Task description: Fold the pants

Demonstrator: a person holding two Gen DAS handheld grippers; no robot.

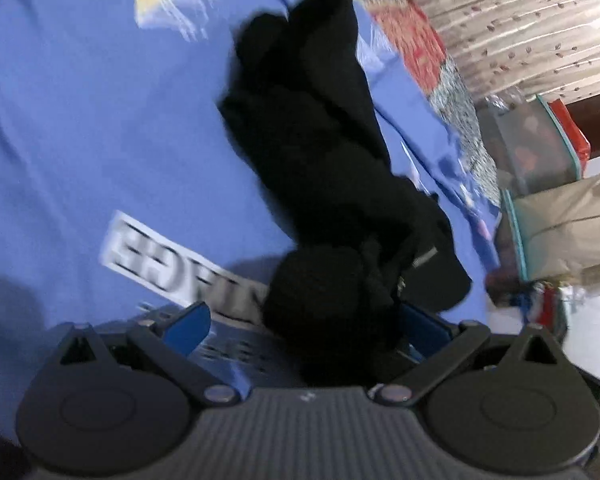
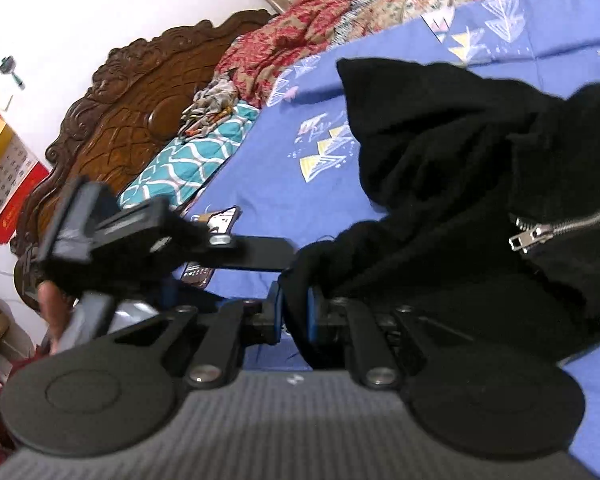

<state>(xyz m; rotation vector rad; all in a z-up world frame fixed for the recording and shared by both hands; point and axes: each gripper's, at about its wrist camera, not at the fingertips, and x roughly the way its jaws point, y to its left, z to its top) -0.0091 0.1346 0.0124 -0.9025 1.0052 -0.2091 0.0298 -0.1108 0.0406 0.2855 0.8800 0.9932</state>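
Black pants (image 1: 320, 152) lie bunched and twisted on a blue printed bedsheet (image 1: 80, 120). In the left wrist view my left gripper (image 1: 304, 328) is open, its blue pads wide apart with a fold of the pants between them. In the right wrist view my right gripper (image 2: 296, 312) is shut on a black edge of the pants (image 2: 460, 200), which drape to the right with a silver zipper (image 2: 540, 232) showing. The left gripper's body (image 2: 112, 224) appears at the left of that view.
A carved wooden headboard (image 2: 120, 100) stands at the bed's end. A teal patterned pillow (image 2: 188, 160) and a red floral quilt (image 2: 340, 12) lie on the bed. Storage boxes and bags (image 1: 548, 184) stand beside the bed, under a patterned curtain (image 1: 520, 20).
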